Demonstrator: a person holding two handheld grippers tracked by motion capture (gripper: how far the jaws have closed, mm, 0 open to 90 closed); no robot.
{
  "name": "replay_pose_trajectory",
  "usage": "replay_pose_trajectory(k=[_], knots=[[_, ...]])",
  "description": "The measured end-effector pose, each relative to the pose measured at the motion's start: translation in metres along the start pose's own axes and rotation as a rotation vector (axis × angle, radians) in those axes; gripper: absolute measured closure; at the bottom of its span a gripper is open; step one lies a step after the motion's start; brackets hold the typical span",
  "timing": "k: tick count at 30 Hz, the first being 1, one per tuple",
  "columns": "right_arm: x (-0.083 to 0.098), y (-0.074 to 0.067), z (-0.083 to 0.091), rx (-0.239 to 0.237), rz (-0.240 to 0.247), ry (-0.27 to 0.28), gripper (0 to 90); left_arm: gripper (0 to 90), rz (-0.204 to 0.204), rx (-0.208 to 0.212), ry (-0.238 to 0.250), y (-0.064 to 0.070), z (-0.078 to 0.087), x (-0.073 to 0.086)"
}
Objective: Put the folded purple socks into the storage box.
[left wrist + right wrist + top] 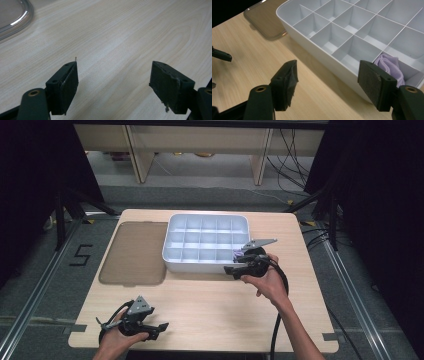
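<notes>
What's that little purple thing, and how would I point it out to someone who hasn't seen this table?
Start at the white divided tray in the middle of the wooden table, beside the brownish see-through lid. Go to the tray's near right corner, by the right tongs. There a crumpled lilac cloth sits in one compartment, while the compartments around it look bare and white.
</notes>
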State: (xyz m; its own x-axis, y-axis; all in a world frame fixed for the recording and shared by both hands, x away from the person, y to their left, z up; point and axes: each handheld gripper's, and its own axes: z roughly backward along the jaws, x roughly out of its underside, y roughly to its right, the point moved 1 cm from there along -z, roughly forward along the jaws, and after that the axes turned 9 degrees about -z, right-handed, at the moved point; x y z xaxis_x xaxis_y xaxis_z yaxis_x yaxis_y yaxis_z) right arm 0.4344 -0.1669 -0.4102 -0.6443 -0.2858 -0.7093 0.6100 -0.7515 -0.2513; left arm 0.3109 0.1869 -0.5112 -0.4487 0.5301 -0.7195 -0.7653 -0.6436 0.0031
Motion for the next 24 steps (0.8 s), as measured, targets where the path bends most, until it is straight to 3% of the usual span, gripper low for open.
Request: replay_pose_trajectory(k=[6,9,14,22,24], knots=[[0.007,-0.001,0.002,-0.005,0.007,0.014,33.3,22.2,-0.016,0.004,-0.011,-0.001,0.001,0.0],[0.009,-0.002,0.003,-0.011,-0.016,0.008,33.3,22.2,-0.017,0.005,-0.007,-0.001,0.001,0.0],[0.014,-0.003,0.005,-0.001,0.003,0.017,33.1,22.2,-0.019,0.001,-0.012,-0.002,0.001,0.0],[0.022,-0.006,0.007,-0.017,0.004,0.022,31.4,22.2,0.006,0.001,0.003,0.001,0.0,0.0],[0.025,-0.008,0.008,-0.014,0.005,0.015,31.4,22.2,-0.005,-0.003,-0.003,0.0,0.0,0.0]])
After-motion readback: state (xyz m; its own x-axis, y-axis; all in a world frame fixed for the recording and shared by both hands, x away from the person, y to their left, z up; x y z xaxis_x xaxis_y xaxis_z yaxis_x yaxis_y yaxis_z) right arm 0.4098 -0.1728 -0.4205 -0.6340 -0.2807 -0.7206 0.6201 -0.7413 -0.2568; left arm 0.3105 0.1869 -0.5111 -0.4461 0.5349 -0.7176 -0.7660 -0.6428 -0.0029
